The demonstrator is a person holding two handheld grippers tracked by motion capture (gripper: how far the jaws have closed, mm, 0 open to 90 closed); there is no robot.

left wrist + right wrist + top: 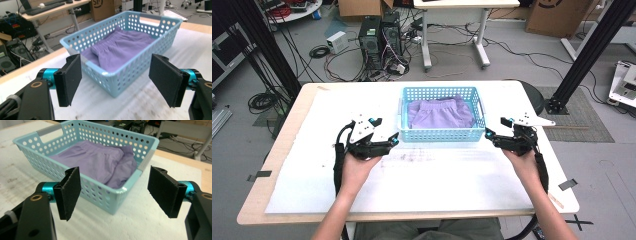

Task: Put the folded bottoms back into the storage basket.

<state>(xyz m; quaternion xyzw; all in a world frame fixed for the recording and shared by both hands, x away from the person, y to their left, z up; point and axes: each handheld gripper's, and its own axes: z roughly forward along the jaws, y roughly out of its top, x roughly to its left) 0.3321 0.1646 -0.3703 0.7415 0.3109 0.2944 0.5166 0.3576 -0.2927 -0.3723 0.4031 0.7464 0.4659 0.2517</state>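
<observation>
High view, from above a pale table (287, 150) covered with a white sheet: at left, the person's left hand holds the left gripper (395, 140), its jaws spread wide with nothing between them, just off the near left corner of a light blue perforated basket (442, 134). The basket sits at the middle of the table toward its far edge, and a folded purple garment (439, 112), with an elastic waistband visible, lies wholly inside it. At right, the right gripper (488, 134) hangs released as well, jaws wide and empty, just off the basket's near right corner. Both gripper views look between their open black jaws at the basket's near corners, with the cloth resting inside and touching neither gripper. Judging by how things lie, the garment is already put away in the basket and both grippers are free, so little or nothing seems left. For writing, a cardboard box (102, 8) behind the table in the left gripper view carries letters that look like "SF"; nothing else is legible.
</observation>
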